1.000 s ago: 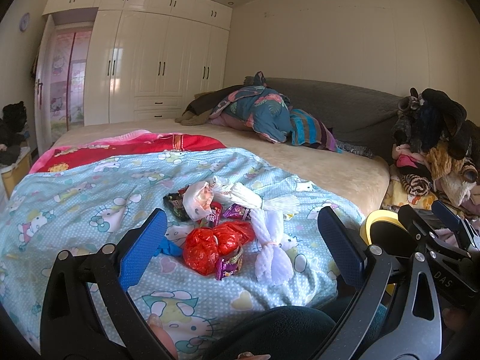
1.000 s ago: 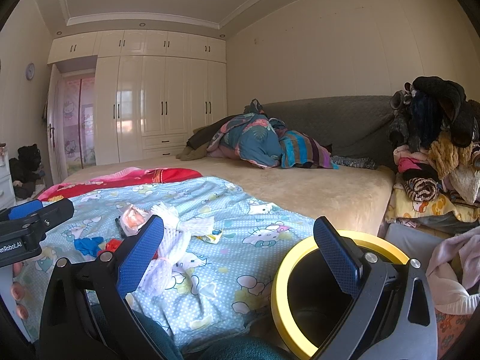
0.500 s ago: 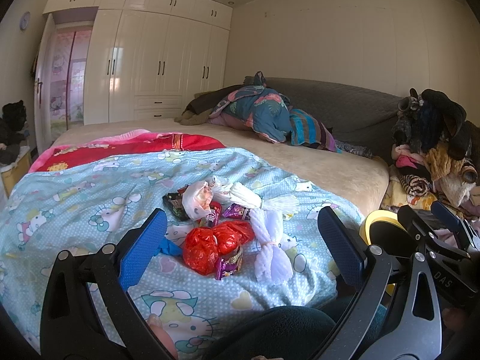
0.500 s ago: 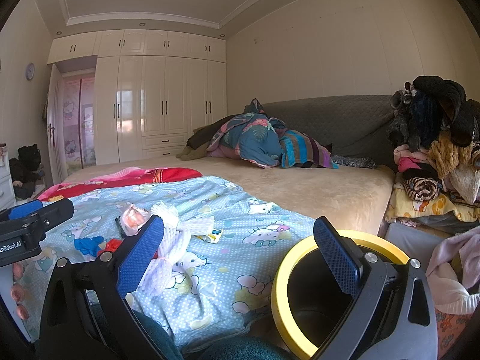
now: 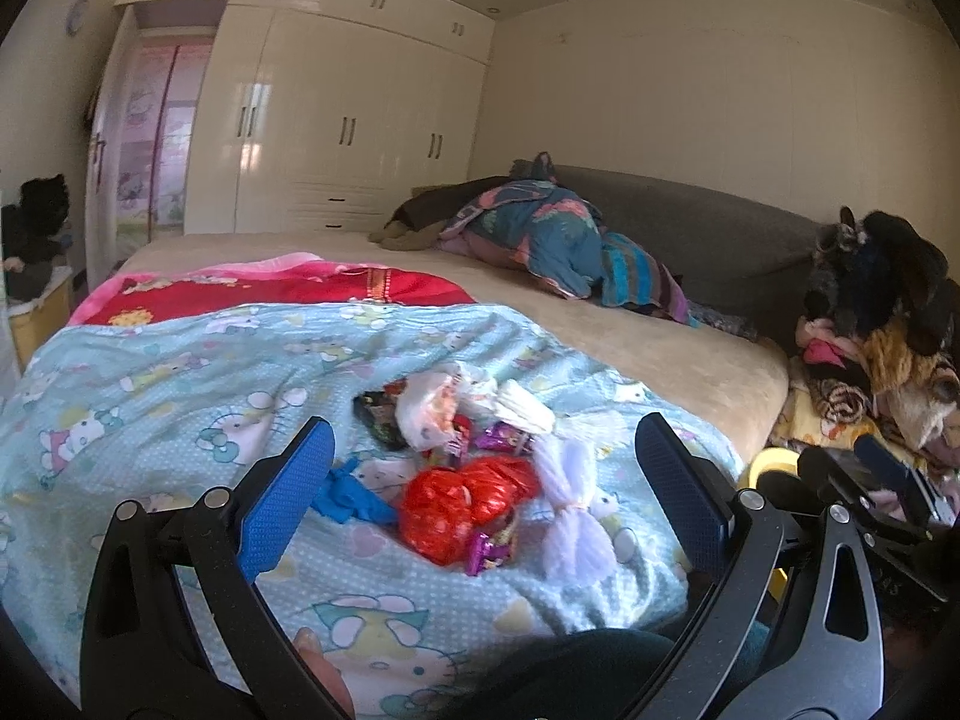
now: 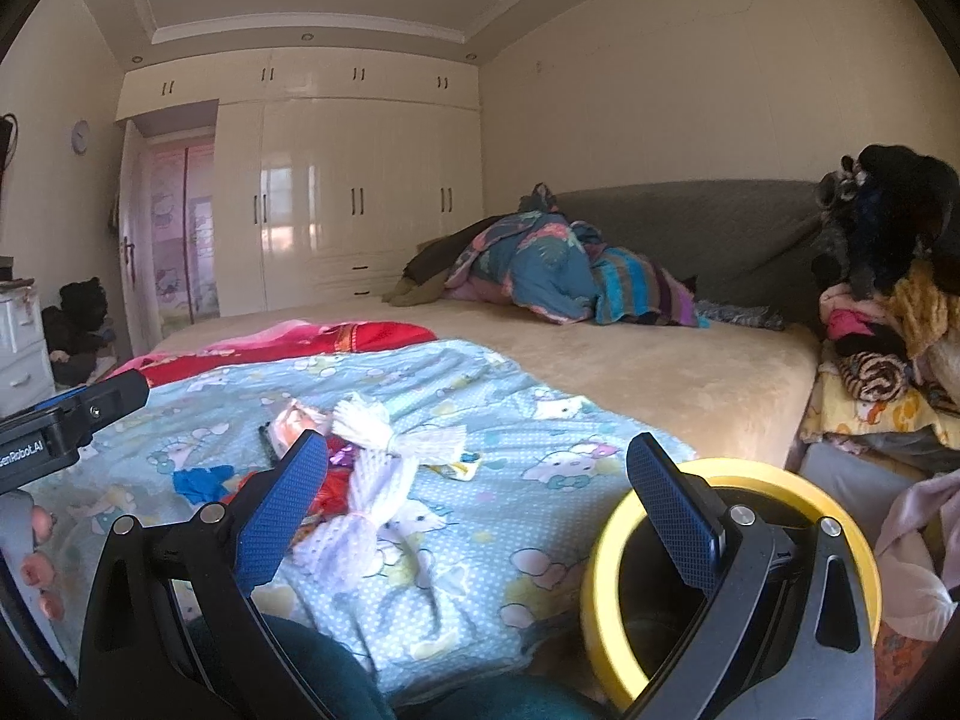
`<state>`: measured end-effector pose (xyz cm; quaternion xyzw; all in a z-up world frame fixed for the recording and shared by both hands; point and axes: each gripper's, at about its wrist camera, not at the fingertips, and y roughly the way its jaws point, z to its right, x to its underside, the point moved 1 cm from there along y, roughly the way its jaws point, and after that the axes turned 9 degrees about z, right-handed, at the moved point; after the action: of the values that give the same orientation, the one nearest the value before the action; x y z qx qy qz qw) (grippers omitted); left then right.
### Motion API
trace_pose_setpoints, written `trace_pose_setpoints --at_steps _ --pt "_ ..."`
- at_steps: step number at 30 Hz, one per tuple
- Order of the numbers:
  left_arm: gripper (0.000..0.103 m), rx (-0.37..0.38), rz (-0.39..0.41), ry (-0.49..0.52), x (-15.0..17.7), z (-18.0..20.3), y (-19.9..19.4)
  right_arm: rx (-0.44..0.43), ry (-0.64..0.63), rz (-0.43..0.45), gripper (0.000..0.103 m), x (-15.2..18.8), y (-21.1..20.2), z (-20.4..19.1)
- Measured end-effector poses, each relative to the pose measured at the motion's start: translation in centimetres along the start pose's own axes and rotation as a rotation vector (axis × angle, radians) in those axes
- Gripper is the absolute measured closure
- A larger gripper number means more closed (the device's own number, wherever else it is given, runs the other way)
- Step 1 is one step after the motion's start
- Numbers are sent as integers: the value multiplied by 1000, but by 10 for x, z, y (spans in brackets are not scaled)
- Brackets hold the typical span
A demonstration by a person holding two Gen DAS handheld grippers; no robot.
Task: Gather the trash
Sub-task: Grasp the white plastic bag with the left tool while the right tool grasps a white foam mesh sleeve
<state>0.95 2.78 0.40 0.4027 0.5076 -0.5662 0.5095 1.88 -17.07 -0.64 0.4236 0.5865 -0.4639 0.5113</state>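
Firstly, from the left wrist view, the left gripper point(image 5: 483, 480) has its two blue fingers spread wide and nothing is between them. It hangs above the near edge of a light blue blanket point(image 5: 180, 384) with cartoon cats, which lies on a large bed point(image 5: 690, 360). On this blanket lies a small heap of trash: a crumpled red bag point(image 5: 462, 504), a blue scrap point(image 5: 351, 498) just beside it on the left, a white net piece point(image 5: 573, 510) on the right, purple wrappers point(image 5: 486, 549) touching the red bag, and a white bag with a pink print point(image 5: 429, 414) farther back. At the right edge a part of the yellow rim of a bin point(image 5: 774, 462) shows, partly hidden by the right gripper point(image 5: 888, 480); its state I cannot tell from here.

Then, from the right wrist view, the right gripper point(image 6: 477, 498) is also wide apart and holds nothing. The yellow-rimmed bin point(image 6: 606, 546) stands beside the bed, low on the right, and the right finger is in front of its dark opening. The white net piece point(image 6: 372, 504) and the red bag point(image 6: 333, 492) lie on the blanket point(image 6: 510, 420) behind the left finger. At the left edge the left gripper's body point(image 6: 66, 420) and some fingers of a hand point(image 6: 36, 564) are visible.
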Motion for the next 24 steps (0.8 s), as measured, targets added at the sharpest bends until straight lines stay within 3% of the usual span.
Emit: trace_pose_setpoints --at_steps 15,24 --pt "11 -82 10 -52 -17 -46 14 -117 -35 -93 6 -7 50 -45" --pt "11 -56 -47 -97 -21 -59 44 -105 -18 -138 6 -10 88 -46"
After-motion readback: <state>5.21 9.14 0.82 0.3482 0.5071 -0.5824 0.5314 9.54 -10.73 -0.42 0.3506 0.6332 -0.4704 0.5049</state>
